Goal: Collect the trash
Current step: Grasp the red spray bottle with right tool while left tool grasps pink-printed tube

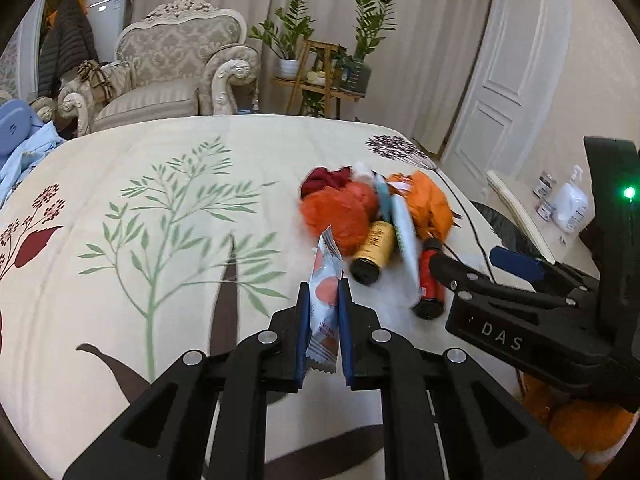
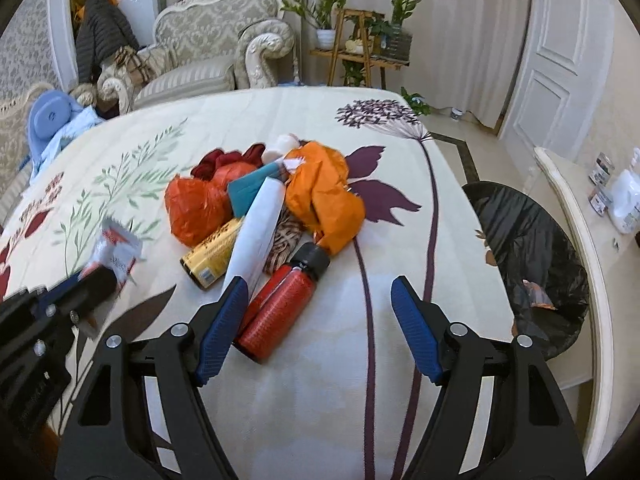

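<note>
Between left tongs (image 1: 323, 276): crinkled white-orange wrapper (image 1: 326, 276)

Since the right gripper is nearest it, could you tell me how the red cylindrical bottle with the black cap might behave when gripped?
The red cylindrical bottle with the black cap lies on its side, so probably rolls if nudged. It looks rigid, unlikely to crumple.

The letters "DAS" stand in pale capitals on the black body of the right gripper (image 1: 466, 264), at the right of the left wrist view. Print on the yellow bottle (image 2: 212, 254) and the held wrapper (image 1: 326, 300) is too blurred to read.
</note>
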`<action>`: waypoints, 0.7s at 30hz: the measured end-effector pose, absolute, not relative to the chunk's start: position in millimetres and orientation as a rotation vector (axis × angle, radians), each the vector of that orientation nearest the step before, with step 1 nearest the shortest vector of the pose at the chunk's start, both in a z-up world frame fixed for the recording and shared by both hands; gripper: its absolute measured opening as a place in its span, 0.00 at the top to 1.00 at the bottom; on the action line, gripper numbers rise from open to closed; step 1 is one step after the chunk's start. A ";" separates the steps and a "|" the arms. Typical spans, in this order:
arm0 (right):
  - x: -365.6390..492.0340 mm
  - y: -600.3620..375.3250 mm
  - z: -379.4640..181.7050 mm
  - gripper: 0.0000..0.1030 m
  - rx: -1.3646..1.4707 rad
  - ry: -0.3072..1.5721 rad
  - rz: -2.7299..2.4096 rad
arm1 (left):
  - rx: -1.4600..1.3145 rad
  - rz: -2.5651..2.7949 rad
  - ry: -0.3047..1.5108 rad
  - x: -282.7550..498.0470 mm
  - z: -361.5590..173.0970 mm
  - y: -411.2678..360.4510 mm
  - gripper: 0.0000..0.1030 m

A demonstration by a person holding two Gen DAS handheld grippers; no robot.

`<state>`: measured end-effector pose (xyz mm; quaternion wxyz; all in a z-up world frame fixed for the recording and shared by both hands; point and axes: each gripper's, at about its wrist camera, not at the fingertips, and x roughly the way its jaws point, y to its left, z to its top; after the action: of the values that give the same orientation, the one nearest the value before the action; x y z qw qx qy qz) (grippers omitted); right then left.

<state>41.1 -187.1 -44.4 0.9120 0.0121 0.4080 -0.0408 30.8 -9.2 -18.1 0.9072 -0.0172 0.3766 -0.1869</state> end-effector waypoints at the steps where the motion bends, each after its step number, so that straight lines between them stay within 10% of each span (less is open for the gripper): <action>1: 40.7 -187.6 -46.8 0.42 0.021 0.857 -0.085 | -0.040 -0.385 0.778 32.9 -18.0 -7.8 0.86; 10: 38.9 -191.3 -52.4 0.77 0.034 0.886 -0.049 | -0.069 -0.372 0.778 40.8 -22.2 0.8 0.86; 21: 15.8 -209.3 -39.5 0.77 0.074 0.800 -0.044 | -0.063 -0.357 0.738 31.3 -22.6 -5.7 0.87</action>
<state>15.8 -209.3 -39.5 0.9201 0.0359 0.3894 -0.0212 31.3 -5.7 -22.6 0.9167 -0.0308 0.3585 -0.1737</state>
